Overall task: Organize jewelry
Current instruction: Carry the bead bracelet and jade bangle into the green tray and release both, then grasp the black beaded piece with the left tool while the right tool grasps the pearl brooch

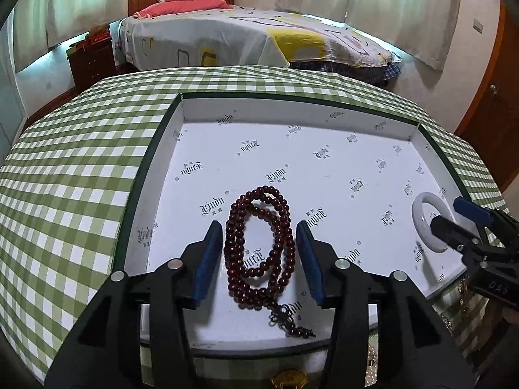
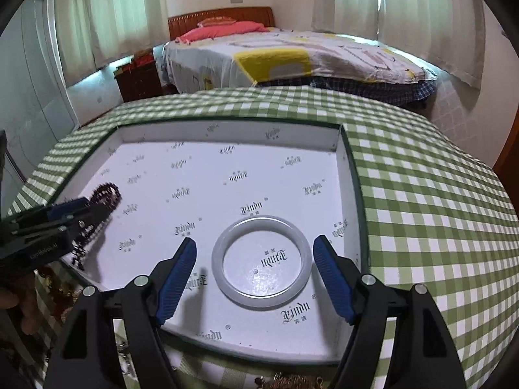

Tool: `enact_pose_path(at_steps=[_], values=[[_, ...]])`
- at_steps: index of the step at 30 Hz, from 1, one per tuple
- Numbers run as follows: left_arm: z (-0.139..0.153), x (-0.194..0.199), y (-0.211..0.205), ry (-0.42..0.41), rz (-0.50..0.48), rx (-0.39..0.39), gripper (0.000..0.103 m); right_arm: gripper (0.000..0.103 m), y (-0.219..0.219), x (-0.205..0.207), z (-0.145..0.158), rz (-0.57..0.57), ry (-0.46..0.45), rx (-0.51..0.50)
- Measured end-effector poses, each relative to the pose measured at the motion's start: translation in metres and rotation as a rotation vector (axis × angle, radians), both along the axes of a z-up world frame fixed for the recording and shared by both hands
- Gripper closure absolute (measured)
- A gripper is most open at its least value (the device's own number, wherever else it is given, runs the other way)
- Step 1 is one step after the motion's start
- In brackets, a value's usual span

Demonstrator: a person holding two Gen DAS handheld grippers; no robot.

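Note:
A dark red bead necklace (image 1: 259,246) lies coiled on the white floor of a shallow box (image 1: 324,175), its tassel end toward me. My left gripper (image 1: 259,236) is open, its blue pads on either side of the beads, not touching them. A white bangle (image 2: 261,261) lies flat in the box (image 2: 227,188) near its right wall. My right gripper (image 2: 256,256) is open and straddles the bangle without touching it. The bangle (image 1: 425,220) and right gripper (image 1: 460,220) also show in the left wrist view. The beads (image 2: 107,194) and left gripper (image 2: 74,214) show at the left of the right wrist view.
The box sits on a green checked tablecloth (image 1: 71,188). Gold jewelry (image 2: 288,381) lies on the cloth in front of the box, more of it at the left (image 2: 55,288). A bed (image 1: 246,39) and a dark nightstand (image 1: 90,61) stand beyond the table.

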State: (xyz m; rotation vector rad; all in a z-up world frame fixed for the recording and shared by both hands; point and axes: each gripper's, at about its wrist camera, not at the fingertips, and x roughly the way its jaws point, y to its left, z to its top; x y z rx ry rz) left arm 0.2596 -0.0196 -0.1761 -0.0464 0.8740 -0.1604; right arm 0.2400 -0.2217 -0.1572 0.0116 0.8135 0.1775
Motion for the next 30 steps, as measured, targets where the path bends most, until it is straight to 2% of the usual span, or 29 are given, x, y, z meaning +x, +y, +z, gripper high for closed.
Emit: enact_pose_path(at_steps=[9, 18, 30], values=[[0.024, -0.043, 0.007, -0.070, 0.007, 0.000, 0.048, 0.031, 0.007, -0.047, 0.026, -0.010, -0.086, 0.000], [0.041, -0.102, 0.016, -0.124, 0.048, -0.009, 0.046, 0.031, 0.013, -0.105, 0.031, -0.030, -0.138, 0.010], [0.051, -0.168, 0.022, -0.161, 0.064, 0.006, 0.046, 0.031, 0.036, -0.160, 0.013, 0.033, -0.100, 0.021]])
